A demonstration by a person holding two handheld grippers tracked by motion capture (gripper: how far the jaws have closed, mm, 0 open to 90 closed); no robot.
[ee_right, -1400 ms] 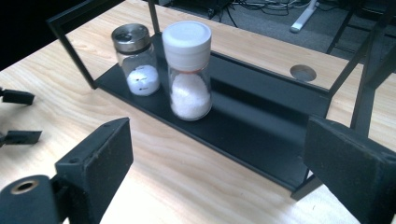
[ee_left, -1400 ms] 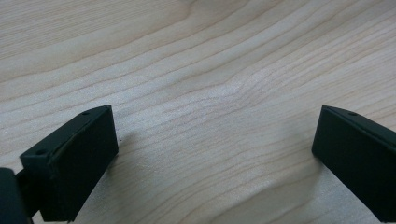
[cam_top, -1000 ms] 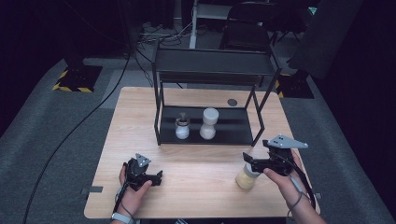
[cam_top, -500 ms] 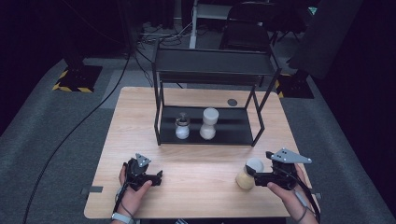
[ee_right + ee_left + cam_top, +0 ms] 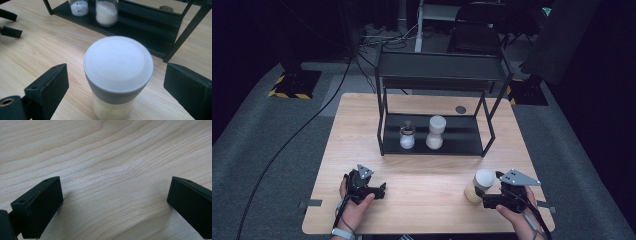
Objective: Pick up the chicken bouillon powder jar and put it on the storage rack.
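Note:
A jar with a white lid (image 5: 479, 184) and pale yellowish contents stands upright on the wooden table (image 5: 432, 172) near the front right. In the right gripper view the jar (image 5: 118, 65) stands between my right gripper's (image 5: 117, 75) jaws, with a gap on each side. That right gripper (image 5: 490, 198) is open, just right of the jar. My left gripper (image 5: 379, 189) rests low at the front left. It is open over bare wood (image 5: 115, 195), with nothing between its jaws.
A black two-tier rack (image 5: 439, 75) stands at the table's middle back. Its lower shelf (image 5: 462, 135) carries a small jar of white powder (image 5: 407, 137) and a taller white-lidded jar (image 5: 435, 132). A small dark disc (image 5: 460, 109) lies behind the rack.
My right gripper has dropped and drawn back toward the near edge, to the jar's right. The jar stays in place. The left gripper has not moved.

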